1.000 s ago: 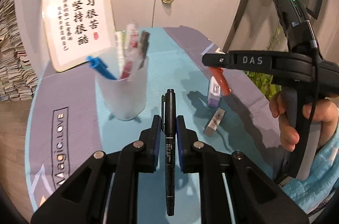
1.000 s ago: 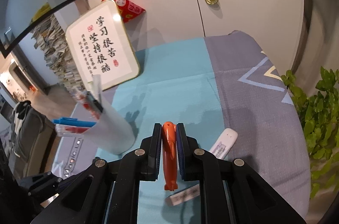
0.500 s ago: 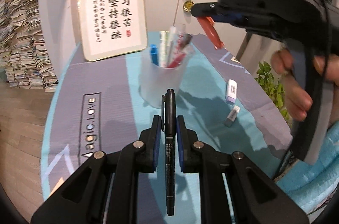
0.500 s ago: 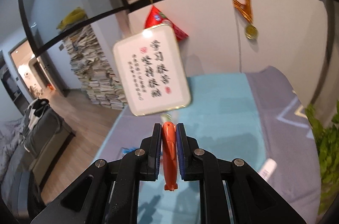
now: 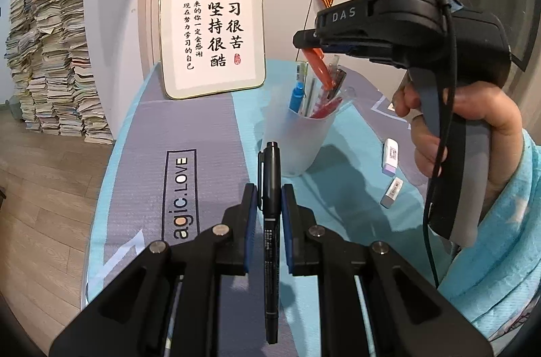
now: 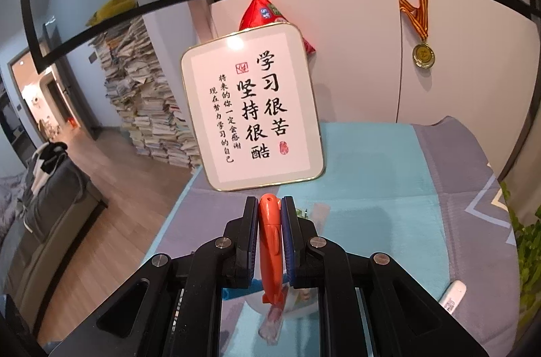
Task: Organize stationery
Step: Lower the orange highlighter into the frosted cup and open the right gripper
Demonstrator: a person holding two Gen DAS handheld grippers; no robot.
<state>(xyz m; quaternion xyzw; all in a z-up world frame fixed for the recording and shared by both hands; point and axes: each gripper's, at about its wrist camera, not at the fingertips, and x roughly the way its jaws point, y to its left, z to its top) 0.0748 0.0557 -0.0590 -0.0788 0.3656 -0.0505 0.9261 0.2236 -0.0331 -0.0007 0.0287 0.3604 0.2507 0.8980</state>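
- Now the right gripper (image 5: 309,41) has come up from the table and sits over the pen cup (image 5: 299,139), fingers clamped on the orange pen (image 5: 318,66), tip angled down among the pens already in there.
- Means the orange pen is likely one release from done.
- Left gripper (image 5: 269,199) unchanged: closed on the black marker (image 5: 270,205), low over the mat, just short of the cup.
- Two erasers (image 5: 390,154) lie on the mat right of the cup, not yet sorted.
- Room: cup mouth is crowded; framed calligraphy sign (image 5: 212,30) stands close behind it. Left side of the mat is open for the marker approach.
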